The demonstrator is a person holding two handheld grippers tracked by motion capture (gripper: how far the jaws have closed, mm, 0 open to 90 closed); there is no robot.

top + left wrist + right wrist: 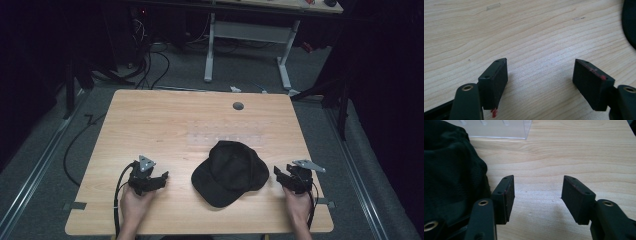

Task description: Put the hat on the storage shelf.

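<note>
left tongs (540, 72) spread, empty | right tongs (537, 188) spread, empty | black cap (231, 170) between them, seemingly untouched on table (165, 125)

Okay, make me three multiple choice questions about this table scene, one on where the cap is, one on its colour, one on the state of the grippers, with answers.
1. Where does the cap lie on the table?
A. Between the two grippers
B. At the far edge by the round hole
C. Left of both grippers

2. What colour is the cap?
A. Red
B. Black
C. White

3. How do the left gripper and the right gripper stand?
A. Both shut on the cap
B. One open, one shut
C. Both open and empty

Answers:
1. A: in the high view the cap sits between the two held grippers.
2. B: its fabric is dark black all over.
3. C: each gripper view shows bare wood between spread jaws.
</note>
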